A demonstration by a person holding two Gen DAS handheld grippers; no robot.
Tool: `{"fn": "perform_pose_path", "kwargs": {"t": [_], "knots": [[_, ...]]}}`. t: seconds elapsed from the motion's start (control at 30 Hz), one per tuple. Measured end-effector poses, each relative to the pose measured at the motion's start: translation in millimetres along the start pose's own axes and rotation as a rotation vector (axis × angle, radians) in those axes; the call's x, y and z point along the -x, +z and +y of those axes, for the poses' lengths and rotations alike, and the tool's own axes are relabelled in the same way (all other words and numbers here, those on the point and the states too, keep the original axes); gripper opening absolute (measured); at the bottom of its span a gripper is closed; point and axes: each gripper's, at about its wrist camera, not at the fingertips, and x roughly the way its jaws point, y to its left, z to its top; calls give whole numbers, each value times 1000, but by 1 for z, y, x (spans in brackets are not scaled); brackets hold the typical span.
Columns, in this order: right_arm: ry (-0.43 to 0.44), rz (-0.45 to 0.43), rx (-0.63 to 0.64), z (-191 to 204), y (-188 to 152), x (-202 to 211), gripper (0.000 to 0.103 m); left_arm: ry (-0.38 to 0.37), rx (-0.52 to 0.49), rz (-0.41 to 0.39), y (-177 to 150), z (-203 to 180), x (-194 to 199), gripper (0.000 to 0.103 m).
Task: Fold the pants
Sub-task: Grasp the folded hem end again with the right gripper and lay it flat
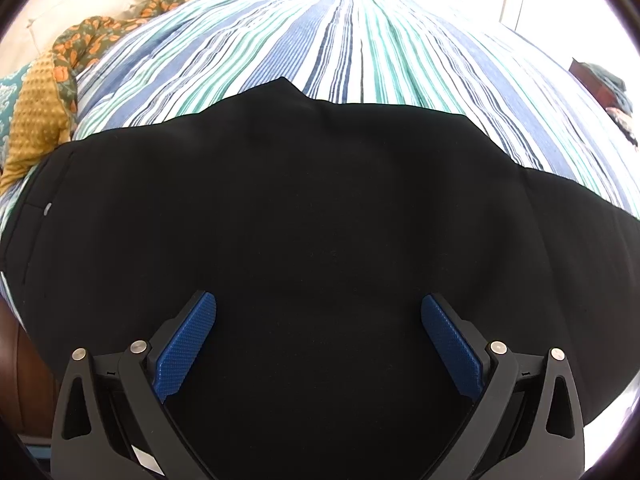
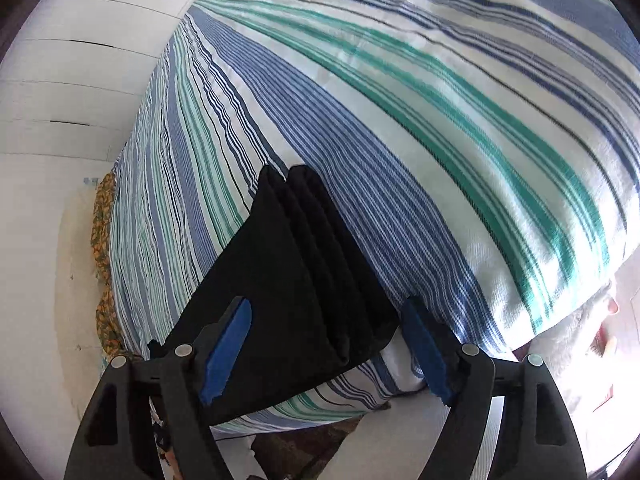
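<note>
Pants [image 1: 304,216], black, lie flat on the striped bed [image 1: 360,40], apparently folded lengthwise; cross folds look undone. Left gripper [image 1: 319,340] and right gripper [image 2: 326,350] hover above, jaws wide, empty.

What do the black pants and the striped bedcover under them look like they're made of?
Black pants: apparently a smooth, matte woven or knit cloth; no sheen, soft rounded folds at the leg ends in the right wrist view. The exact fibre cannot be told.
Striped bedcover: probably woven cotton; a fine ribbed weave shows close up, with a matte, slightly crinkled surface.
</note>
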Motion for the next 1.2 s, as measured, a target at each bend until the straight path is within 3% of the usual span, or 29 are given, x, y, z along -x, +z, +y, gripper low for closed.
{"fn": "perform_pose_path", "kwargs": {"t": [0.2, 0.33, 0.43, 0.5, 0.57, 0.63, 0.73, 0.93, 1.2], "knots": [[180, -38, -12, 8, -1, 4, 78, 3, 1, -6, -1, 0, 0, 102], [37, -23, 3, 9, -1, -6, 78, 6, 2, -15, -2, 0, 0, 102], [24, -3, 6, 10, 5, -15, 77, 2, 0, -22, -2, 1, 1, 102], [-12, 7, 47, 17, 7, -20, 69, 0, -2, -29, -3, 1, 1, 102], [-75, 11, 78, 20, 6, -27, 47, 3, -1, -32, -3, 1, 0, 102], [-86, 9, 95, 21, 5, -33, 36, 5, 1, -31, -3, 0, -1, 102], [-74, -26, 142, 28, 3, -31, 29, 5, 1, -30, -3, 0, 0, 102], [78, -120, 180, 35, -10, -9, 25, -1, 4, -13, -1, 0, 1, 102], [433, -126, 168, 62, -56, 5, 23, -106, 92, 17, 6, 16, 22, 102]]}}
